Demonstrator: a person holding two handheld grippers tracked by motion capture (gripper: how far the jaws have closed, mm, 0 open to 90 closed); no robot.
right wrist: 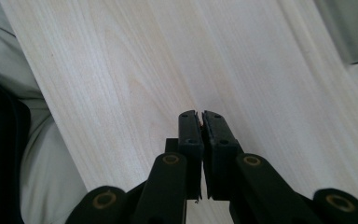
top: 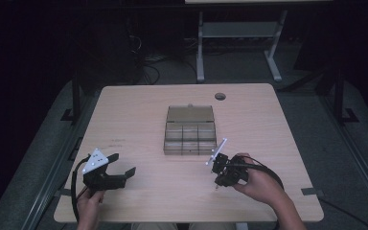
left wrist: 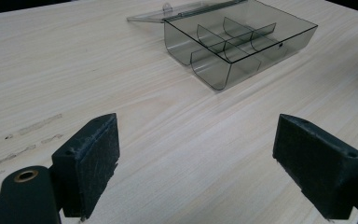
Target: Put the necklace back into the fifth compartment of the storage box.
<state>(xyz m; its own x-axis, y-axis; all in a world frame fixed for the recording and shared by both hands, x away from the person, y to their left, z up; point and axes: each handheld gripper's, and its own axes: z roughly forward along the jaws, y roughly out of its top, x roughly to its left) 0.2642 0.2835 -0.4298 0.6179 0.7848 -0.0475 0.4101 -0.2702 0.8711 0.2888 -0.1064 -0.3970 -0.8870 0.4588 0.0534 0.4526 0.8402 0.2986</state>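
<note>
Pale wooden surface (top: pixel 139 124) carries an open smoked-plastic compartment box (top: pixel 190 132) at its centre. Nearer than the box, left tool (top: pixel 122 165) gapes empty; right tool (right wrist: pixel 201 117) is pinched shut, perhaps on something tiny. Approach compartments slowly, squarely.

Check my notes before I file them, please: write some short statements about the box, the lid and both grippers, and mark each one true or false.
1. The clear compartment box lies with its lid open. True.
2. The left gripper has its jaws shut. False: they stand wide apart over bare table.
3. The right gripper is shut, its jaws pressed together. True.
4. The box's compartments hold screws. False: those in the left gripper view look empty.
5. The left gripper touches the box. False: it is well apart from it.
</note>
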